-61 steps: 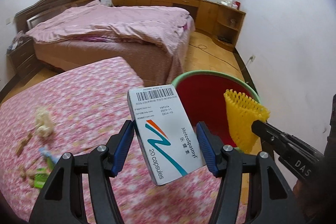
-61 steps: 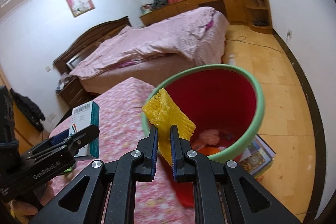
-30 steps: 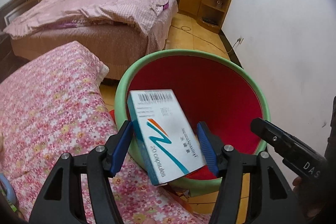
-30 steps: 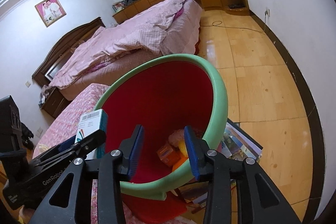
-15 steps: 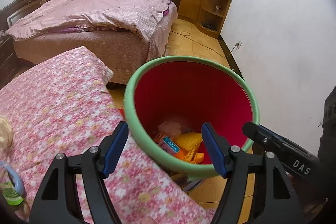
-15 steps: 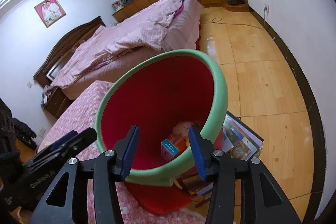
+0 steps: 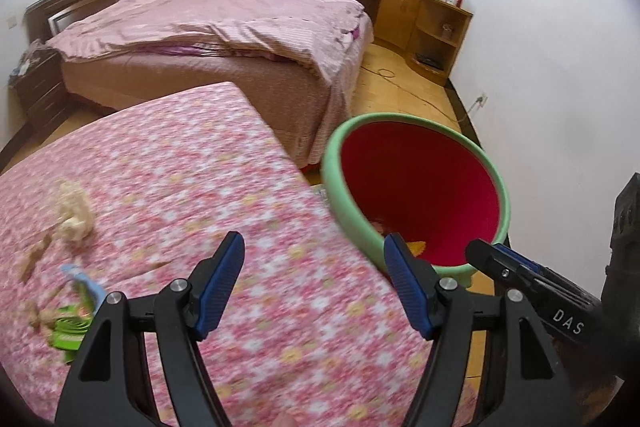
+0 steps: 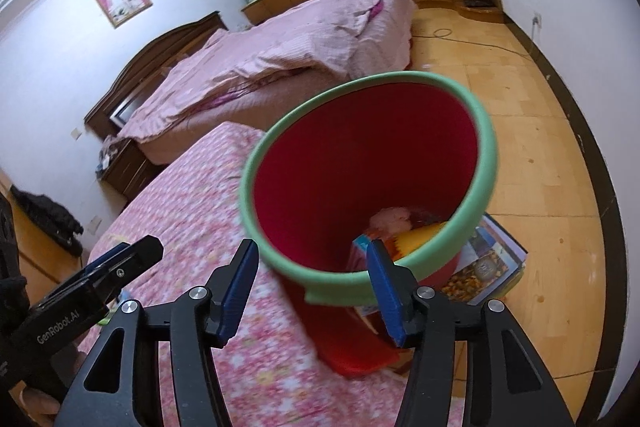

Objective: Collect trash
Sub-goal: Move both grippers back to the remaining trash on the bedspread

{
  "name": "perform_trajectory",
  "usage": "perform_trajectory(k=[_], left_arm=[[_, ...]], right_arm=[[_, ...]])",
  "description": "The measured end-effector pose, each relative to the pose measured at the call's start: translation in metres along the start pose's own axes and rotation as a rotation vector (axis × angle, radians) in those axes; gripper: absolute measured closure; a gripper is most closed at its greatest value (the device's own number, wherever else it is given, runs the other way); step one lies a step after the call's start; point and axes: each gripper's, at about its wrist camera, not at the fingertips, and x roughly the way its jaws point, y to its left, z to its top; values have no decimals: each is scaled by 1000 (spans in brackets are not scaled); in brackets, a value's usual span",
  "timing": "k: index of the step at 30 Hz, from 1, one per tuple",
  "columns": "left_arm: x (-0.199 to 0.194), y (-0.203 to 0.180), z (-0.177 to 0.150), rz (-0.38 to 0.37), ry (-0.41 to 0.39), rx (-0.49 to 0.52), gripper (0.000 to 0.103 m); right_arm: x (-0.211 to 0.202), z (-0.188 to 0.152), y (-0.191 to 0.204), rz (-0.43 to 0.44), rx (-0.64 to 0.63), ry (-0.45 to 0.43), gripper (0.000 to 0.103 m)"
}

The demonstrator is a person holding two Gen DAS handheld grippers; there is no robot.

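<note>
From the left wrist view, the left gripper (image 7: 314, 283) hangs over the flowered pink surface (image 7: 192, 179) with its jaws spread wide and nothing between them, turned toward the litter lying at the far left: a crumpled cream wad (image 7: 74, 213), a pale blue scrap (image 7: 82, 281) and a green wrapper (image 7: 70, 331), all blurred, so I can't read anything on them. The red bin (image 7: 416, 187) with its green rim stands on the floor just beside the surface's edge, a handy spot for dropping things off the side. The other tool crosses the lower right corner, marked "DAS". From the right wrist view, the right gripper (image 8: 314, 289) is also released and empty, poised just before the bin's (image 8: 490, 163) near rim, likely because it sits closest to that side. Inside lie a boxed packet (image 8: 360, 247), something yellow (image 8: 418, 233) and a pinkish wad (image 8: 392, 217). The bin rests on magazines (image 8: 492, 259). The left tool's arm reads "GenRobot.AI".
</note>
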Motion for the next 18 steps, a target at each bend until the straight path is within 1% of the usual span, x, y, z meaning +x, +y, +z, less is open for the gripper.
perform_trajectory(k=[9, 14, 18], left_arm=[[-30, 48, -8, 85, -29, -69, 31], [-46, 75, -15, 131, -45, -106, 31], [-57, 94, -21, 167, -55, -137, 31]], right_arm=[[1, -16, 41, 38, -74, 28, 42], [4, -23, 59, 49, -102, 42, 37], [7, -28, 72, 59, -125, 53, 37]])
